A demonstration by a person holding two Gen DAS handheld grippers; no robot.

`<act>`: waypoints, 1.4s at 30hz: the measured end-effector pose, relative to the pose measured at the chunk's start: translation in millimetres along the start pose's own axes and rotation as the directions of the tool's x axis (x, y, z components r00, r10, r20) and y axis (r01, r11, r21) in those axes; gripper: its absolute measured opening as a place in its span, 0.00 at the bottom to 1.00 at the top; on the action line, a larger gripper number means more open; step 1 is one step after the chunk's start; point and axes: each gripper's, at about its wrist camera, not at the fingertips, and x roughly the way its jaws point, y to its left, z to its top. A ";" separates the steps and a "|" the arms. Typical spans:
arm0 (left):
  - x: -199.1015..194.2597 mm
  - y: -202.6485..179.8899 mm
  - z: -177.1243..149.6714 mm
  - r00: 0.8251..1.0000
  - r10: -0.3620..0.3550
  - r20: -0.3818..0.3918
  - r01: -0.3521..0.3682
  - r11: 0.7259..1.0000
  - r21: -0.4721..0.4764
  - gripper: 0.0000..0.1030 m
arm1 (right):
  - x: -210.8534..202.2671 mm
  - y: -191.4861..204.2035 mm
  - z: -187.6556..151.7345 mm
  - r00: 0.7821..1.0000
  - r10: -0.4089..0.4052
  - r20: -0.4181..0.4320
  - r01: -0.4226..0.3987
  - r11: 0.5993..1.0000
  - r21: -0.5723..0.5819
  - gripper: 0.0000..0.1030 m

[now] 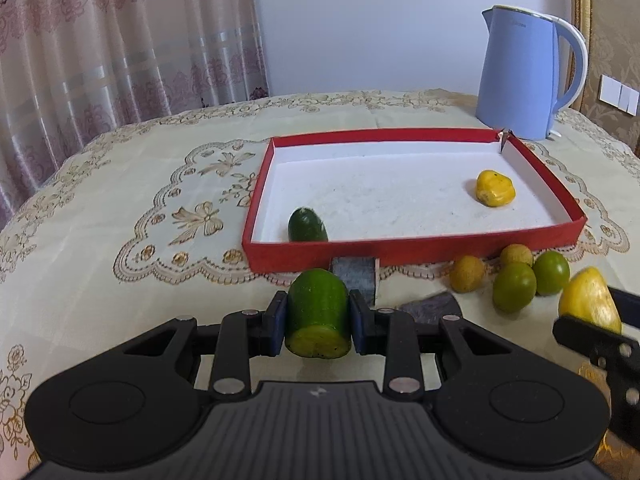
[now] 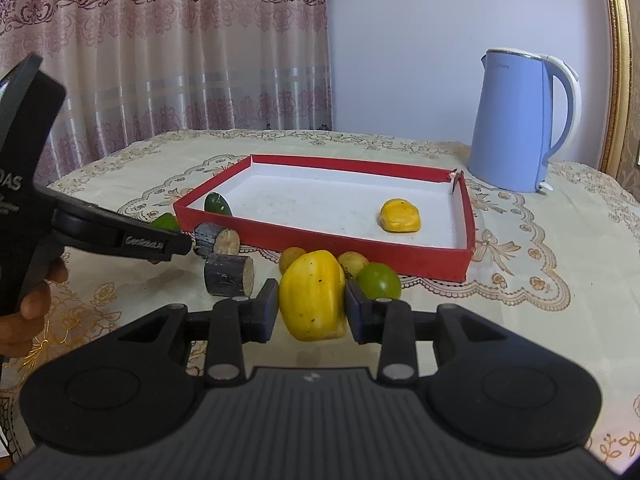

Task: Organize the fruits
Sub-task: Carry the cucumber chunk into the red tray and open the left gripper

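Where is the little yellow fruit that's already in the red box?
The small yellow fruit lies inside the red box, near its far right corner, with the blue kettle standing just behind that corner.

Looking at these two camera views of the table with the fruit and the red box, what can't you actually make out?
- Left wrist view: the yellow fruit in the right gripper is cut off by that gripper's finger.
- Left wrist view: the dark log pieces are half hidden behind the cucumber piece and the left gripper.
- Right wrist view: the kettle logo is too small to read.
- Both views: the small thing at the red box far corner is too small to identify.
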 end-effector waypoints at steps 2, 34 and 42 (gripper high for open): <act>4.7 -3.0 5.3 1.000 0.009 0.001 -0.009 1.000 0.008 0.30 | -0.3 -0.3 0.0 1.000 0.001 -0.001 -0.001 1.000 0.000 0.32; 107.1 -55.2 96.4 0.996 0.086 -0.035 -0.082 0.991 0.104 0.30 | -0.4 -14.0 1.9 1.000 -0.015 -0.007 0.015 1.000 0.023 0.32; 126.8 -64.1 105.6 0.996 0.083 -0.040 -0.078 0.990 0.114 0.30 | 0.6 -17.6 3.0 1.000 -0.023 -0.010 0.023 0.999 0.025 0.32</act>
